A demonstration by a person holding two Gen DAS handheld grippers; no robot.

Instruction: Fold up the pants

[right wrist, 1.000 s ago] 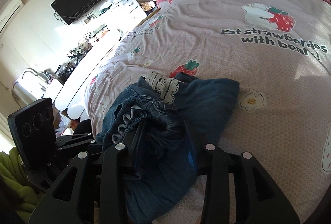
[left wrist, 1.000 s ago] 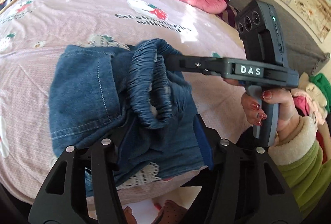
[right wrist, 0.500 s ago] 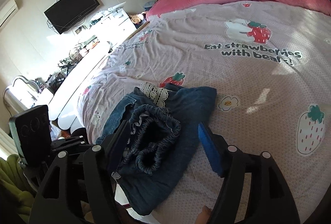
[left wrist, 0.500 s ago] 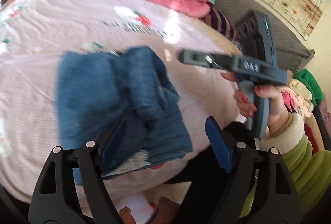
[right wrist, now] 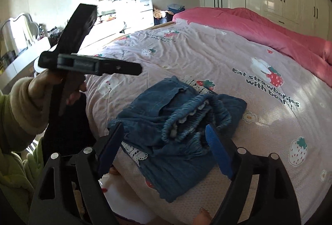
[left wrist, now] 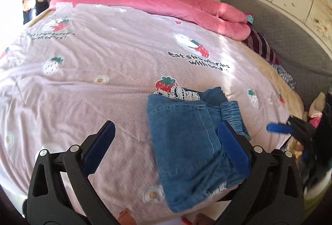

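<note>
Pants [left wrist: 186,142] are seen lying in a compact denim bundle near the front edge of the bed [left wrist: 103,83], on the strawberry-print sheet. Lace trim [left wrist: 182,93] shows at the far end of the bundle in the left wrist view; a gathered elastic waistband [right wrist: 195,119] is bunched on top in the right wrist view, not laid flat.

Left gripper [left wrist: 166,148]: jaws spread wide, nothing held. One blue pad is seen above the bundle's right side; contact cannot be told. In the right wrist view the tool is seen raised in the air, clear of the cloth, in a hand [right wrist: 51,83] with a green sleeve.

Right gripper [right wrist: 164,150]: jaws spread, nothing pinched, with the bundle lying between and beyond the pads. Only a blue pad tip and part of the dark body are caught at the right edge of the left wrist view.

Step judged: the fold is largely made and the pants are released; the task appears close to done, with tidying left.

Next move, as judged: the waistband hump would need pressing or tucking so that the stack lies level. A low approach is called for, with the top layer pinched alone, lest the lower folds be dragged toward the bed edge, to which the bundle lies close.
</note>
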